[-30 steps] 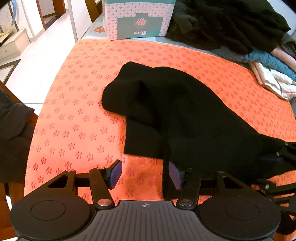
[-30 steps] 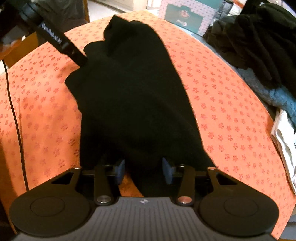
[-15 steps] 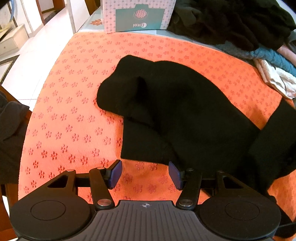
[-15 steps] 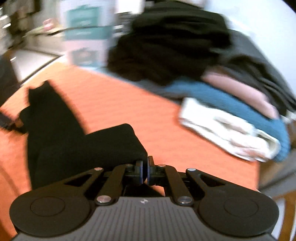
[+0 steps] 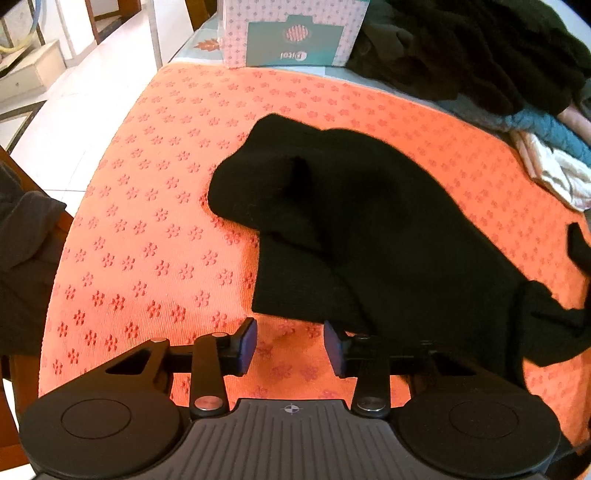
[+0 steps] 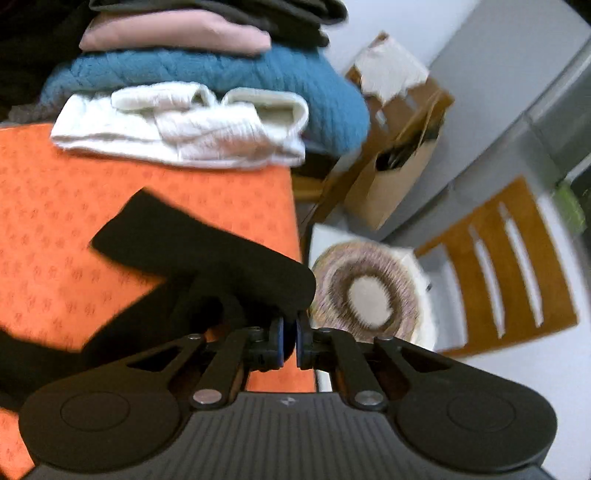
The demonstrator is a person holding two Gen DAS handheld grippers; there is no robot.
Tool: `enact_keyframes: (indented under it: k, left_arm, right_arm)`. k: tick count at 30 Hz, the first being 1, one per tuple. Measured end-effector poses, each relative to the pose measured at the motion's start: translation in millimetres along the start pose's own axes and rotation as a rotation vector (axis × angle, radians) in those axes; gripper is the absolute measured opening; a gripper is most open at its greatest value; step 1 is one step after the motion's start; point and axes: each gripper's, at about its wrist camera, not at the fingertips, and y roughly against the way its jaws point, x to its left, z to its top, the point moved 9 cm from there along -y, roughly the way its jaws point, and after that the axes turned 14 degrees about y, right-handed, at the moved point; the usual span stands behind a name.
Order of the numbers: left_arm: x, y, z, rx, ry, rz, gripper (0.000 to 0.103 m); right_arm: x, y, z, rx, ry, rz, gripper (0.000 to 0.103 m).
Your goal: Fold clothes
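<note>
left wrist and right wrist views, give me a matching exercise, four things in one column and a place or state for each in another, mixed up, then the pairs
Things
1. left gripper
2. right gripper
3. tissue box
4. white knit

Places or states
A. folded, lowest in the clothes pile
B. open, holding nothing, over the orange mat
C. at the far edge, beyond the mat
D. shut on the black garment

Pairs: 1-B, 2-D, 3-C, 4-A

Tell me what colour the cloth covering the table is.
Orange cloth with small red flowers, clearest in the left wrist view.
</note>
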Motion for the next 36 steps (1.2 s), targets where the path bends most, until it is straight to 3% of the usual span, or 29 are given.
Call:
enact_keyframes:
  k: [1,4,8,14,17,18,24,31,36]
  left_arm:
    - [-1,2,2,-0.005,-0.005,-0.002,0.043]
    - [-3,7,10,-0.016,-0.031,-0.002,0.047]
    - [-6,13,21,-0.031,-0.066,0.000,0.052]
    - [-8,18,41,-0.059,-0.129,0.020,0.059]
    - [-5,16,48,-0.061,-0.177,0.046,0.060]
    - [-4,14,50,-0.060,-0.193,0.055,0.061]
    - [5,7,55,-0.045,-0.290,0.098,0.061]
    - [9,-11,66,-0.032,-0.377,0.139,0.061]
    - [0,-20,66,-0.034,-0.429,0.125,0.061]
  right_arm:
    - [2,5,-6,-0.005,0.002,0.024,0.026]
    - [20,23,-19,-0.021,0.052,0.092,0.044]
    - [65,47,-34,-0.031,0.155,0.229,0.047]
    - [158,87,-51,-0.084,0.319,0.499,0.050]
    - [199,102,-55,-0.100,0.404,0.564,0.058]
    - [212,105,-56,-0.100,0.425,0.581,0.063]
    - [265,121,-64,-0.115,0.531,0.636,0.064]
    - [300,114,-81,-0.121,0.577,0.652,0.064]
    - [315,109,-90,-0.117,0.561,0.673,0.064]
